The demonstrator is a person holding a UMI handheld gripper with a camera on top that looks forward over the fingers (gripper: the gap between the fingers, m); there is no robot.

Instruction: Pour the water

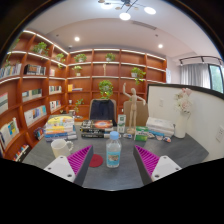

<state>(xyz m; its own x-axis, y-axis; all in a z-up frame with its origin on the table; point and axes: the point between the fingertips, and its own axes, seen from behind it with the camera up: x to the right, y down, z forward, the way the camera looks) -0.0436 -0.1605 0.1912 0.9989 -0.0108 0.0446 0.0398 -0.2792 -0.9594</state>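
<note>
Ahead, open tongs (113,160) frame an upright clear bottle (114,149).

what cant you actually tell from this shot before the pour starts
- Water bottle, gripper view: too small to read its label or judge how full it is.
- White cup, gripper view: seen from the side, so its wall hides whether anything is inside.
- Red coaster-like disc, gripper view: too small to tell what it is.
- Items at the table's far edge: small and crowded, not identifiable.
- Gripper: fingers open, bottle just ahead between them, untouched.
</note>
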